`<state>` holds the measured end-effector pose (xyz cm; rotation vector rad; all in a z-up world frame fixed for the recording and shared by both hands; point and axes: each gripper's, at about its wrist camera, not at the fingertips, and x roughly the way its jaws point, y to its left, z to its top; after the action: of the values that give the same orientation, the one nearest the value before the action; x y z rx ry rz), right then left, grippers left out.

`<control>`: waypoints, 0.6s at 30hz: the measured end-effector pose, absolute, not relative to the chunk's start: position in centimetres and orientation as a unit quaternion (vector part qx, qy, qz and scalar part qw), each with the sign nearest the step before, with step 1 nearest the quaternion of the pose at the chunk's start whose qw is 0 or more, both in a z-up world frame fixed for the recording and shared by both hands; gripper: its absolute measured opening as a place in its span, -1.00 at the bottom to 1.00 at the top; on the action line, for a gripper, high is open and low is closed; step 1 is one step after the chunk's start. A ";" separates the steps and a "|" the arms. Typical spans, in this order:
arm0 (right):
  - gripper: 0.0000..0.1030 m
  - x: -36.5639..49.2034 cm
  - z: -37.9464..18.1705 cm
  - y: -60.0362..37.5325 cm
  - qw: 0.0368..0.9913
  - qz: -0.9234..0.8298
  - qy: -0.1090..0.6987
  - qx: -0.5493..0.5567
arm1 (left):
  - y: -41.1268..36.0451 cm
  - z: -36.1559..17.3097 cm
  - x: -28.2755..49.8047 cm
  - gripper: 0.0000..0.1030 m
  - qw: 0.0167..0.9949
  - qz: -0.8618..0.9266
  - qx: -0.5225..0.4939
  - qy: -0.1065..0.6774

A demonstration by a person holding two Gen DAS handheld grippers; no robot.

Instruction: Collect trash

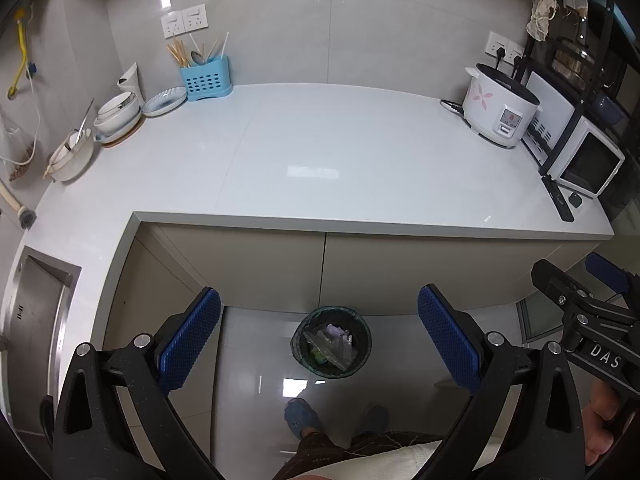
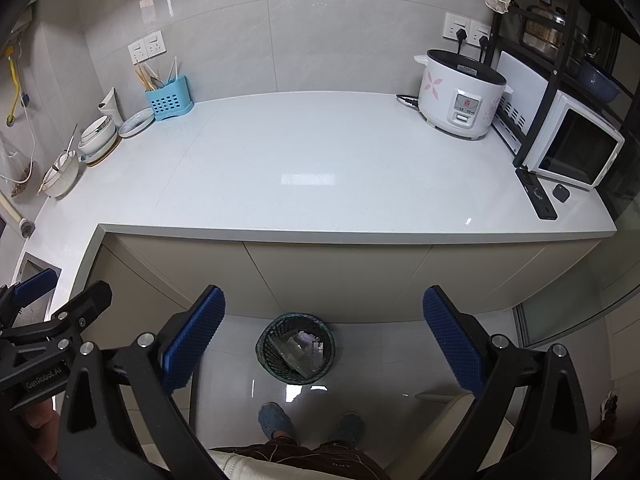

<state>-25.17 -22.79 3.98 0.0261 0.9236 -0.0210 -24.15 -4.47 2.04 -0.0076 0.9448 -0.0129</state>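
A dark mesh trash bin (image 1: 331,342) stands on the floor in front of the counter, holding clear plastic wrappers and other scraps; it also shows in the right wrist view (image 2: 296,347). My left gripper (image 1: 319,338) is open and empty, held high above the bin. My right gripper (image 2: 324,338) is open and empty too, also above the bin. The white countertop (image 1: 320,152) lies ahead of both grippers. The right gripper's body shows at the right edge of the left wrist view (image 1: 592,320).
A rice cooker (image 2: 460,94), a toaster oven (image 2: 572,144) and a black rack stand at the right. A blue utensil holder (image 2: 168,98), plates and bowls (image 2: 98,136) line the left. A sink (image 1: 32,320) is at far left. My feet (image 2: 276,420) stand near the bin.
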 end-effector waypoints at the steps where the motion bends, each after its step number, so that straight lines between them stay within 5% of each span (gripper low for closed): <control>1: 0.85 -25.2 4.0 -22.8 0.895 -0.010 0.446 0.012 | -4.5 2.0 -24.1 0.89 0.891 -0.006 -0.003 0.455; 18: 0.85 -25.1 4.0 -22.4 0.895 -0.010 0.446 0.011 | -5.0 1.8 -23.9 0.89 0.890 -0.001 0.002 0.456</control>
<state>-25.15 -22.40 3.99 0.0234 0.9238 -0.0202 -23.86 -5.01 1.76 0.0045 0.9477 -0.0022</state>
